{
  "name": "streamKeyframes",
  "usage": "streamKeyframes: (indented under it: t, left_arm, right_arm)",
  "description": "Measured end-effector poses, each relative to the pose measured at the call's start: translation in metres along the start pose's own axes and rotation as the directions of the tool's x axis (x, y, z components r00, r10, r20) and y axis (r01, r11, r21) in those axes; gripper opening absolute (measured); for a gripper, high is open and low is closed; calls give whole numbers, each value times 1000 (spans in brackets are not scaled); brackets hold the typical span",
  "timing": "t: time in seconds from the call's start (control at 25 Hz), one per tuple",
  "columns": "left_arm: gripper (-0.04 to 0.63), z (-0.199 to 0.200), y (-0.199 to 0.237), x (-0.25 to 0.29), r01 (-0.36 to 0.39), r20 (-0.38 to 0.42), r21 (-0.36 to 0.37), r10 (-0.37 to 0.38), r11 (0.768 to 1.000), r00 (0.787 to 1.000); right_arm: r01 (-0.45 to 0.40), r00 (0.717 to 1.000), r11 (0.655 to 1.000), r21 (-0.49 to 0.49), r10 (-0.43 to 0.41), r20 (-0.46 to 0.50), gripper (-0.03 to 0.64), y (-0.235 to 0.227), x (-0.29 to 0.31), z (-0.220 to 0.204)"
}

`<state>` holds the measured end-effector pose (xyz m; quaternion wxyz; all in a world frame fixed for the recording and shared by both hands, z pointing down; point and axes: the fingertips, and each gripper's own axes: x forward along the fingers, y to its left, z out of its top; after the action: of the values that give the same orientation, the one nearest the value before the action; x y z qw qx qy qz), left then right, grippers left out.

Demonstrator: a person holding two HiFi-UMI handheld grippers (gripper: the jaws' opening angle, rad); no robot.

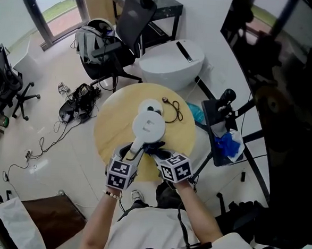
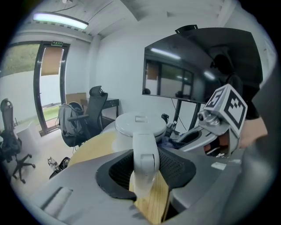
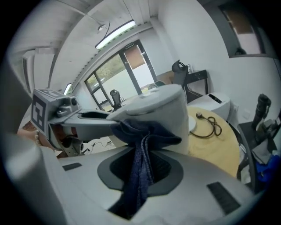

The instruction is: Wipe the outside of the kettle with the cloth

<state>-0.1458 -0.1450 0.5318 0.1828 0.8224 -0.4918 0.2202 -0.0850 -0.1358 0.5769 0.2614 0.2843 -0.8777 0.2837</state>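
Note:
A white kettle (image 1: 149,127) stands on the round wooden table (image 1: 114,118), its lid seen from above. My left gripper (image 1: 133,151) is shut on the kettle's handle (image 2: 145,154), which runs between the dark pads in the left gripper view. My right gripper (image 1: 155,151) is shut on a dark blue cloth (image 3: 139,163); the cloth (image 1: 155,146) is bunched against the kettle's side (image 3: 175,115) just below the lid, beside the handle. Both grippers sit at the table's near edge, close together.
A black power cord (image 1: 174,109) and the kettle's round base (image 1: 151,105) lie behind the kettle. An office chair with a backpack (image 1: 105,43), a white bin (image 1: 171,61), a stand with a blue cloth (image 1: 226,142) and floor cables (image 1: 75,102) surround the table.

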Motion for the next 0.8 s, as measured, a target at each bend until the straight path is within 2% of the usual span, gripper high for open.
streamKeyframes:
  t: [0.16, 0.32, 0.4, 0.52, 0.64, 0.8]
  left_arm:
    - [172, 1, -1, 2, 3, -7, -2, -3, 1000, 1000]
    - [171, 1, -4, 2, 4, -13, -2, -4, 1000, 1000]
    - [171, 1, -3, 2, 6, -17, 3, -6, 1000, 1000]
    - [170, 0, -2, 1, 22, -26, 24, -22, 999, 999]
    - [170, 2, 1, 2, 57, -39, 59, -55, 997, 998]
    - [170, 2, 4, 2, 112, -67, 107, -105, 988, 992]
  right_arm:
    - [19, 997, 999, 38, -16, -82, 66, -19, 31, -35]
    - [47, 981, 996, 70, -33, -193, 66, -38, 67, -79]
    - [70, 966, 996, 62, -51, -254, 66, -46, 80, -97]
    - [90, 943, 996, -5, -87, -320, 66, -56, 90, -113]
    - [58, 944, 996, -62, -75, -320, 66, -58, 85, -111]
    - [17, 970, 995, -99, -41, -238, 66, -55, 57, -85]
